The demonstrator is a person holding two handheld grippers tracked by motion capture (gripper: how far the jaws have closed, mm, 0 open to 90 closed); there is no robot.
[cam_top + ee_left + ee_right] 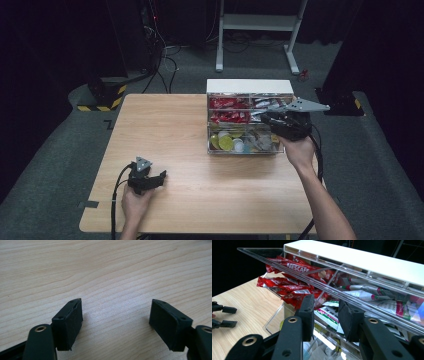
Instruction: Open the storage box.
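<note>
A clear drawer box with a white top [249, 86] [362, 260] stands at the table's far right. Its drawers are pulled out toward me. The upper drawer [232, 124] [262, 257] holds red Nescafe sachets [227, 107] [287, 285] and silver sachets [372, 291]. Yellow and green capsules [225, 142] fill the lower one. My right gripper [265, 119] [325, 306] reaches in from the right, and its jaws stand close together on the upper drawer's clear front wall. My left gripper [162, 177] [116, 312] [224, 316] rests open on the bare wood near the front left, nothing between its jaws.
The wooden table [170, 130] is bare between the left gripper and the box. Beyond the far edge lie dark floor, cables [167, 65], a white metal frame [260, 22] and a yellow-and-black striped base [102, 97].
</note>
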